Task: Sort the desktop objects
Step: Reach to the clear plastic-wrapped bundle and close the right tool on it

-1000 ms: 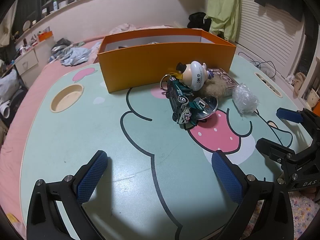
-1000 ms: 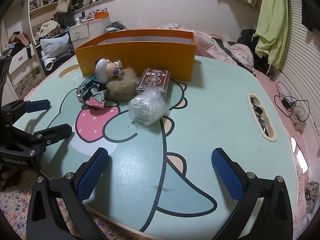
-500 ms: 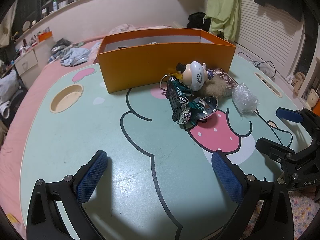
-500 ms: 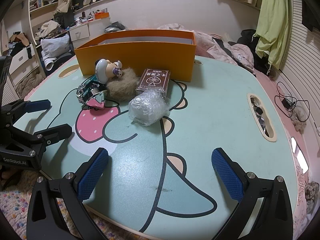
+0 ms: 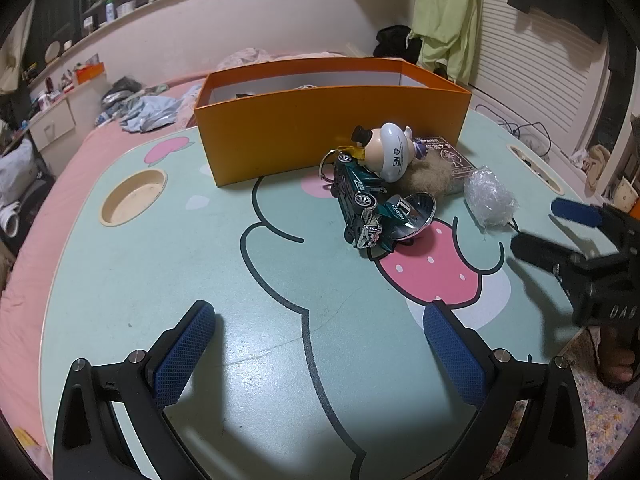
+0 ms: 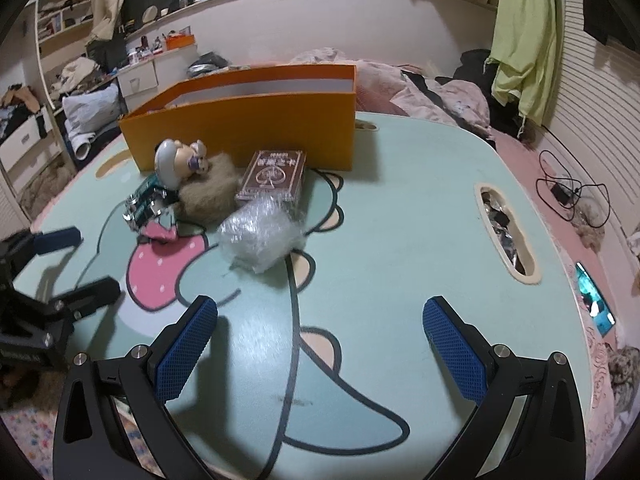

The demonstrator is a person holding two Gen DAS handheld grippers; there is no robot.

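Right wrist view shows the right tool [image 6: 320, 344] spread apart and empty, as is the left tool [image 5: 316, 348]. Near the frame centre on the worktop [image 6: 400, 208] lies the crumpled plastic wrap [image 6: 260, 236]: probably light, soft and slippery, so pinch its bulk.

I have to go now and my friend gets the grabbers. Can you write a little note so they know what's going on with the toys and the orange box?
Left gripper: open, holding nothing, above bare table.
Right gripper: open, holding nothing, nearest the plastic wrap ball.
Still in a pile on the table in front of the orange box: green toy car, round-headed figure, furry tuft, shiny dish, card box, plastic wrap ball.
Done: nothing from this pile is sorted yet; what's inside the box can't be made out.
Left: sort every piece.
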